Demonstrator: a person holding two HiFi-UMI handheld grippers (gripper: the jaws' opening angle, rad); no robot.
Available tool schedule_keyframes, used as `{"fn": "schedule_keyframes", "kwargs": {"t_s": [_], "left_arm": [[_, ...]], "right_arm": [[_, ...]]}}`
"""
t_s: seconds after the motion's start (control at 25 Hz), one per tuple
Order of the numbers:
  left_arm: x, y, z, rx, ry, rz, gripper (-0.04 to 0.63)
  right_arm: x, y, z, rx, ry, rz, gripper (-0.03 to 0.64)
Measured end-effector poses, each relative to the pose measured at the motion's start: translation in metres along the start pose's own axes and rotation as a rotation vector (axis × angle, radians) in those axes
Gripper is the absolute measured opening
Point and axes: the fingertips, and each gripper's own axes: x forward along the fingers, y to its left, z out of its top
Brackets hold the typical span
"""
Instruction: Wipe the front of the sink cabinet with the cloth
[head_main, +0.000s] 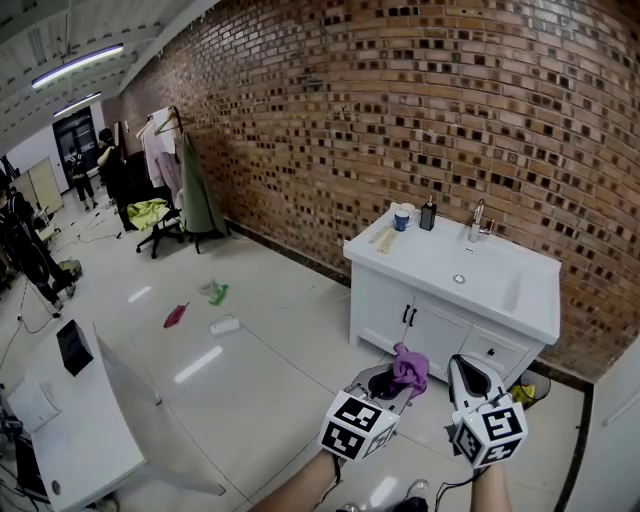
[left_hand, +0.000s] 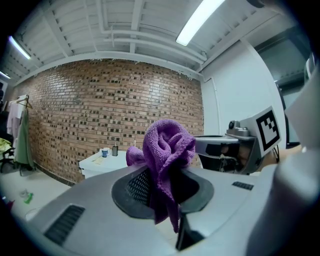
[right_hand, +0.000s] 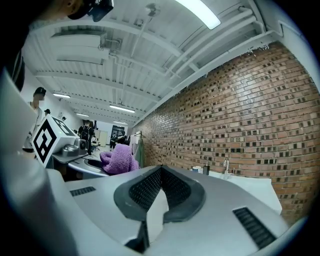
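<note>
The white sink cabinet (head_main: 430, 325) stands against the brick wall, its doors facing me. Both grippers hover low in front of it, side by side. My left gripper (head_main: 392, 382) is shut on a bunched purple cloth (head_main: 410, 367), which sticks up between its jaws. In the left gripper view the cloth (left_hand: 165, 147) fills the middle, with the cabinet (left_hand: 102, 162) small and far behind. My right gripper (head_main: 458, 365) is just right of the cloth. Its jaws meet at the tips (right_hand: 160, 171) with nothing between them; the cloth (right_hand: 119, 159) shows to its left.
A cup (head_main: 402, 217), a dark bottle (head_main: 428, 214) and a faucet (head_main: 478, 222) sit on the counter. Rags and a bottle (head_main: 225, 325) litter the floor to the left. A clothes rack (head_main: 175, 165) and chair (head_main: 160, 230) stand far left, a white table (head_main: 70, 430) near left.
</note>
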Motion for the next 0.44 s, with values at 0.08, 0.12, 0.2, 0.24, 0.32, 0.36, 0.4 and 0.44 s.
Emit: {"fn": "schedule_keyframes", "kwargs": {"t_s": [0.08,0.12,0.2,0.24,0.32,0.36,0.4,0.44], "left_arm": [[-0.0005,-0.0006,0.0,-0.001,-0.001,-0.001,0.071],[-0.0005,-0.0013,0.0003,-0.003,-0.002,-0.002,0.071],[-0.0002,-0.0033,0.001,-0.005,-0.006,-0.005,0.071],[0.0001,-0.0041,0.0016,-0.005,-0.007,-0.006,0.071],[0.0002,-0.005,0.0033,-0.006,-0.01,-0.007,0.071],[0.0,-0.0053,0.0042,-0.006,-0.011,-0.007,0.071],[-0.0002,-0.0057,0.005,-0.007,-0.012,-0.007,0.071],[-0.0004,-0.006,0.0059,-0.008,-0.013,-0.008,0.071]], "right_arm": [[-0.0006,-0.0003,0.0003,0.0,-0.002,-0.002,0.002],[-0.0013,-0.0006,0.0004,-0.001,-0.002,-0.002,0.002],[-0.0028,-0.0016,0.0004,-0.002,-0.001,-0.004,0.002],[-0.0033,-0.0021,0.0006,-0.002,-0.001,-0.005,0.002],[-0.0041,-0.0027,0.0015,-0.001,-0.002,-0.007,0.002],[-0.0046,-0.0029,0.0021,0.0,-0.003,-0.008,0.002],[-0.005,-0.0031,0.0026,0.001,-0.003,-0.01,0.002],[-0.0055,-0.0032,0.0031,0.002,-0.004,-0.011,0.002]]}}
